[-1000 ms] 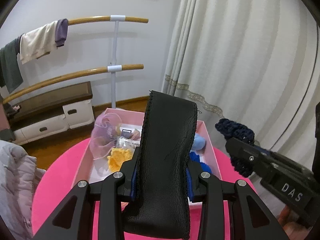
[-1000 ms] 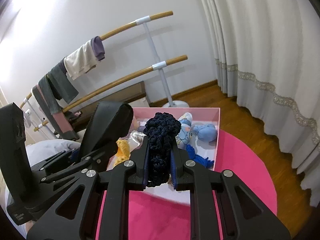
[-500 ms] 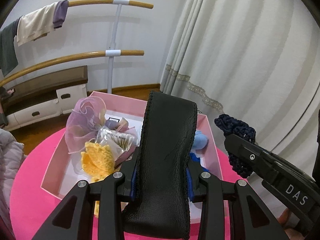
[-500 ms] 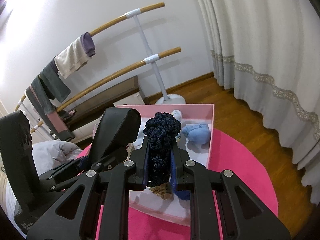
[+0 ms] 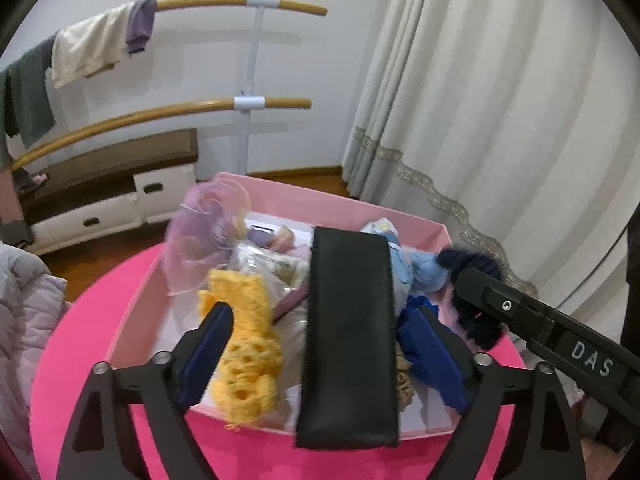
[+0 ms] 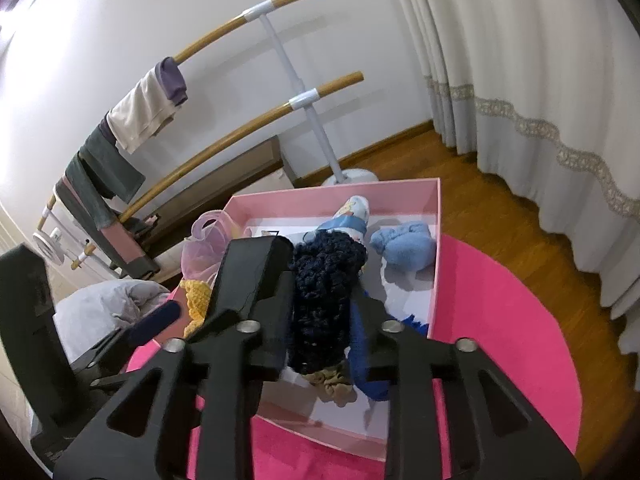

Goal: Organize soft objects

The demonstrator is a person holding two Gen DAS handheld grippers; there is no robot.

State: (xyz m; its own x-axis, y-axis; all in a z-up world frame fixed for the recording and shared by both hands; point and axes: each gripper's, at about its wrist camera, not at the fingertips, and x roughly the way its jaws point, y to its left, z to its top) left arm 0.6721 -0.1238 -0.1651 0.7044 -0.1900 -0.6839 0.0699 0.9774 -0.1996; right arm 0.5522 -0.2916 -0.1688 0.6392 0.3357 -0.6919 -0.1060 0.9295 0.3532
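Round pink desk (image 5: 80, 360) carries pink cardboard box (image 5: 400, 218) by curtain. Left claw (image 5: 320, 344) apart, flat black leather pouch (image 5: 348, 340) loose between fingers, long axis pointing away, lying across box front rim; likely just released. Right claw (image 6: 320, 320) clamped on dark navy crocheted piece (image 6: 324, 292), upright over box, awaiting drop.

Soft items crowd the pink box (image 6: 435, 240); bare floor only front right.
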